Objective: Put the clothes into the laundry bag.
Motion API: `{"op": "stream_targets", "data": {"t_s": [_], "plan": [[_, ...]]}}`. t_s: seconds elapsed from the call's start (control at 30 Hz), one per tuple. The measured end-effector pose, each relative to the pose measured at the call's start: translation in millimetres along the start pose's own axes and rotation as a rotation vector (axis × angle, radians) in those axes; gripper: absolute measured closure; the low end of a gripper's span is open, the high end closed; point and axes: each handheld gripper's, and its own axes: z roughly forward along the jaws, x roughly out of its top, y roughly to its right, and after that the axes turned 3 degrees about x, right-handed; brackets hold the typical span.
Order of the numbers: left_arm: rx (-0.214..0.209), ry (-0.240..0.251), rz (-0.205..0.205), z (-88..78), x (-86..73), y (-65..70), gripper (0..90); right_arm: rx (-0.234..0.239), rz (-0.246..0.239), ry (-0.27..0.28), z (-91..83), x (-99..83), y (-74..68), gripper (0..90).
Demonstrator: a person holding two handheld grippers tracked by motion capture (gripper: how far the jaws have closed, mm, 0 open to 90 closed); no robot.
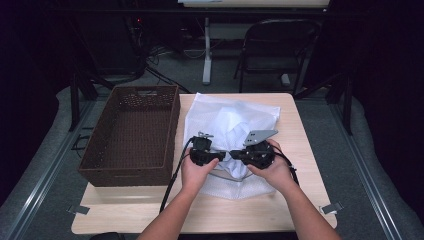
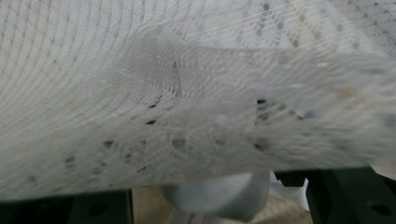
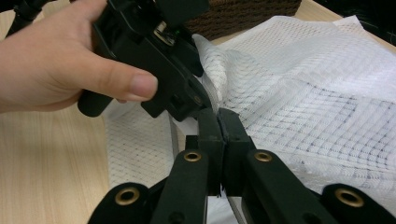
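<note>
Your right jaws (image 3: 218, 128) are pressed together on the near edge of the mesh bag (image 1: 227, 127), pinning it so the mouth can be worked; your left jaws (image 1: 220, 156) stand apart under the mesh. Both hands meet, jaws pointing inward, over the tabletop (image 1: 295, 200); the basket (image 1: 135, 135) waits beside the bag.

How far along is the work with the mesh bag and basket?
Done: the white mesh laundry bag, with pale contents, lies on the table. In hand: the right gripper pinches its edge; the left gripper is at its opening. Left: the brown basket holds nothing.
</note>
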Motion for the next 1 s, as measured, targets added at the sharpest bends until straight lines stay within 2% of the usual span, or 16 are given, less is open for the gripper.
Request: {"op": "stream_targets", "data": {"t_s": [0.17, 0.3, 0.53, 0.7, 1.0], "plan": [[-0.009, -0.013, 0.027, -7.4, -4.2, -0.3, 41.7, -0.002, 0.001, 0.002, -0.8, 0.4, -0.3, 89.3], [0.006, -0.012, 0.058, -8.6, -9.9, -1.0, 41.1, -0.003, -0.002, 0.001, -0.6, 0.7, -0.6, 89.2], [0.003, -0.016, 0.054, -5.5, -19.5, -1.5, 40.7, -0.002, -0.004, 0.000, -0.1, 0.8, -1.1, 89.3], [0.001, -0.028, 0.059, -2.7, -21.8, -3.4, 40.7, -0.003, -0.007, -0.002, 0.4, 0.8, -1.8, 89.2], [0.006, -0.023, 0.070, 1.8, -25.3, -1.1, 44.0, -0.002, -0.011, -0.008, 0.8, 0.7, -2.3, 89.2]]}}
